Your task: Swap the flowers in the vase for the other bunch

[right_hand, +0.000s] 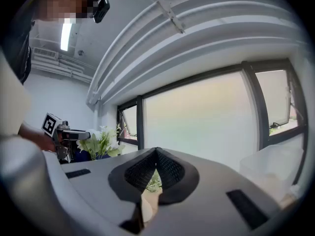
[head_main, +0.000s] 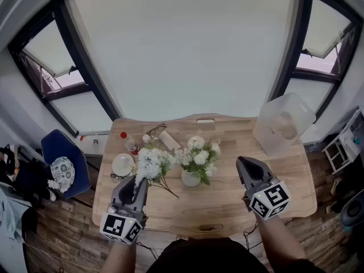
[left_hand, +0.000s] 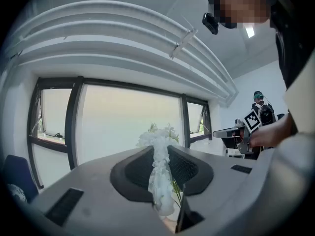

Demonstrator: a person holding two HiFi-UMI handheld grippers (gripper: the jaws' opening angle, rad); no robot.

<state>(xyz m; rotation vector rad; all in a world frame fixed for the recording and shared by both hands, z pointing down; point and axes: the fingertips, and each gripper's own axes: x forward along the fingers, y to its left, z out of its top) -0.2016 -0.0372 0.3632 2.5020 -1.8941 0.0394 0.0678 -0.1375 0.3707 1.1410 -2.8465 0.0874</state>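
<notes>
Left gripper (head_main: pixel 138 182): fingers (left_hand: pixel 135 168) clamped on the spare bunch (head_main: pixel 151 162), right in its white blossoms, at 9 o'clock of the vase (head_main: pixel 190 178). It looks light, floppy and crushable, so I'd hold the stems instead. Right gripper (head_main: pixel 243 162), at 4 o'clock, has its fingers together, empty.

Right of the vase (head_main: pixel 190 178) you have bare table (head_main: pixel 227 201) all the way to the plastic bin (head_main: pixel 283 124) at the far corner. Left of it is crowded: the loose bunch (head_main: pixel 151 162), a plate (head_main: pixel 123 165) and a bottle (head_main: pixel 129 143) stand close together. The near edge lies open. Above the vase its own flowers (head_main: pixel 199 152) spread wide.
</notes>
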